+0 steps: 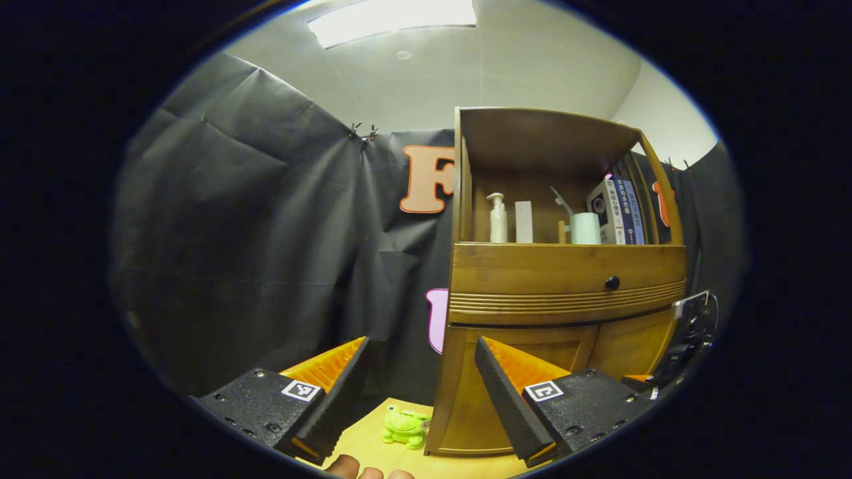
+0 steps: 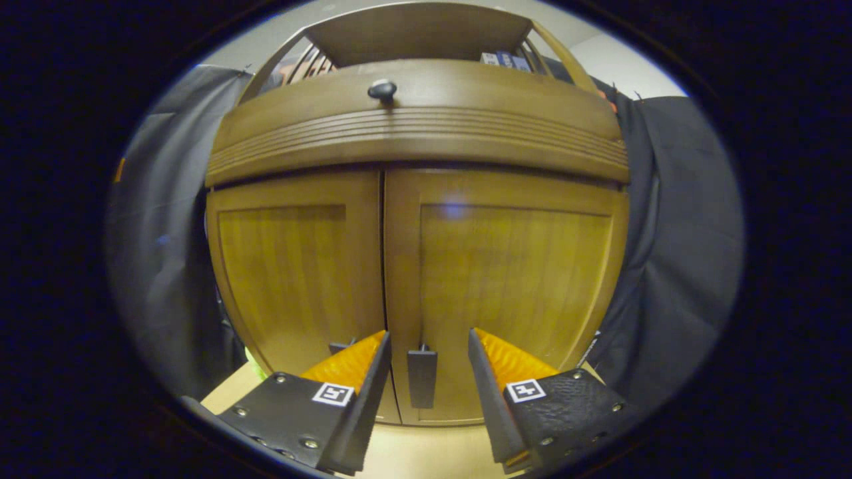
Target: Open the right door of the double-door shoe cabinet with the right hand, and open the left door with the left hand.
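The wooden shoe cabinet (image 2: 413, 126) fills the right gripper view, both lower doors closed. My right gripper (image 2: 428, 332) is open, close in front of the right door (image 2: 512, 279), and that door's dark handle (image 2: 422, 376) hangs between its fingers without touching them. The left door (image 2: 293, 266) has its handle (image 2: 338, 346) partly hidden behind one finger. My left gripper (image 1: 423, 340) is open and holds nothing, off the cabinet's (image 1: 566, 279) left front corner. The right gripper (image 1: 692, 332) shows there against the right door (image 1: 632, 342).
A green frog toy (image 1: 405, 426) lies on the light wooden floor board (image 1: 373, 446) beside the cabinet's left foot. The open shelf holds a pump bottle (image 1: 498, 218), a cup (image 1: 586, 228) and books (image 1: 622, 209). A drawer with a black knob (image 1: 612, 283) sits above the doors.
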The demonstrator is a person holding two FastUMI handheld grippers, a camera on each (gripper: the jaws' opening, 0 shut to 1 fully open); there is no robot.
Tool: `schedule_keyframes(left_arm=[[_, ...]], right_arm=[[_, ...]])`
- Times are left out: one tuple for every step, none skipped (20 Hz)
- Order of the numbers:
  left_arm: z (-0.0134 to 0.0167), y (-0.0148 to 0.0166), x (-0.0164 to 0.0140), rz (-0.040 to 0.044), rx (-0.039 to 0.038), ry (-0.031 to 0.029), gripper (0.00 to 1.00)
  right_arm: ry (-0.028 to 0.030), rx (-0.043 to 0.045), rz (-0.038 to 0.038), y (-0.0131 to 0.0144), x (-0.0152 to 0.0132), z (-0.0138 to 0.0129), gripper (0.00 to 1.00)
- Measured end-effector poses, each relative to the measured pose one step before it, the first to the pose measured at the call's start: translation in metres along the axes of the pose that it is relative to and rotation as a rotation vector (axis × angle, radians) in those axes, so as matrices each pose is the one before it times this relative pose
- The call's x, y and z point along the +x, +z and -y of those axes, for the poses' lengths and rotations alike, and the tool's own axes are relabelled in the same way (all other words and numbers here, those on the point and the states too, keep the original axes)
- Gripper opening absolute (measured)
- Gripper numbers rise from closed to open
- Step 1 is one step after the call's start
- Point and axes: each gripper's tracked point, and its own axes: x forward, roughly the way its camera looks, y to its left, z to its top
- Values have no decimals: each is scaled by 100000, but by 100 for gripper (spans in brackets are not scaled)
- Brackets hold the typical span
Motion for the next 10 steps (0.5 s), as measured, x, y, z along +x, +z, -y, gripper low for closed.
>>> schedule_keyframes(left_arm=[[-292,-79,25,93,-366,1098,92],[-227,-27,126,-45,-8,1109,92],[-384,-138,65,-220,372,1187,92],[-403,-110,8,-370,579,1219,92],[-301,-174,174,-413,404,1056,92],[-232,-127,61,-410,142,754,92],[-188,-86,-94,-404,-41,738,92],[-215,-47,34,-345,-115,738,92],[-195,-72,14,-219,-101,626,92],[-113,35,-14,-206,-48,445,92]], right_arm=[[754,626,-1989,-602,676,-203,69],[390,689,-1409,-488,629,-2,69],[252,175,-1137,-346,598,-24,69],[188,-195,-1356,-299,249,-27,65],[405,-470,-1140,-119,388,-58,65],[-1174,-612,-1401,-258,1106,18,65],[-2844,-313,628,60,431,527,50],[1180,1679,157,-512,43,-277,34],[-706,900,-550,-262,331,61,39],[489,1692,-1228,-321,-81,-95,34]])
